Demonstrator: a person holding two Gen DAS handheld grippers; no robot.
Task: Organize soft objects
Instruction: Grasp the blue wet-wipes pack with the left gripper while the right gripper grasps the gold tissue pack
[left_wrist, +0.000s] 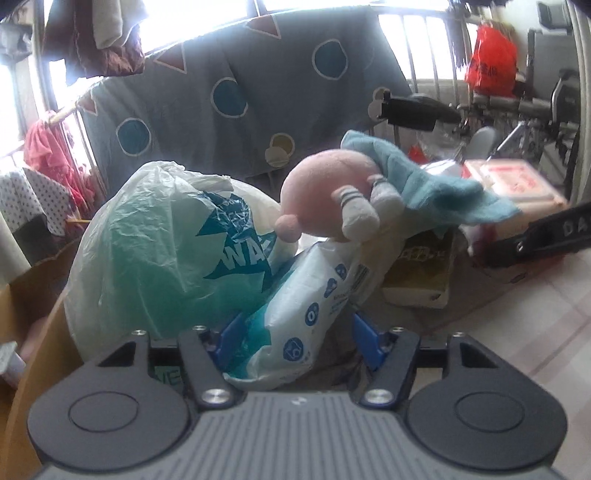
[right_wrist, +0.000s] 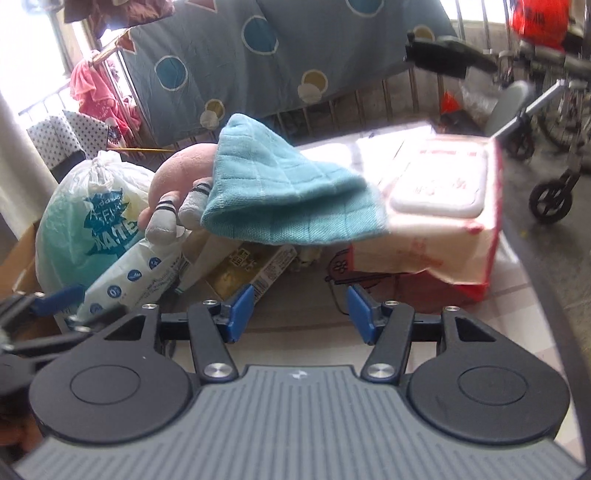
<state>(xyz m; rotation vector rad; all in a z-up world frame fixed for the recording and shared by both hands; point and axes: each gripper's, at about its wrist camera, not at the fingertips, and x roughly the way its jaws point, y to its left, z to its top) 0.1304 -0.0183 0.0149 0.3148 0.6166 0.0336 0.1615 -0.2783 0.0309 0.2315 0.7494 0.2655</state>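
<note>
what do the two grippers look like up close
Both look alike: the left gripper and right gripper each have a ribbed grey body, two round black discs, black linkage bars with silver screws, and blue pads on the jaws. No cables or sleeves show.

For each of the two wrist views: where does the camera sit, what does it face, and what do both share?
Left wrist: behind the left gripper, facing a white wipes pack between its fingers.
Right wrist: behind the right gripper, facing a red-and-white wipes pack; nothing between its fingers.
Shared: pink plush toy, blue cloth, green plastic bag.
</note>
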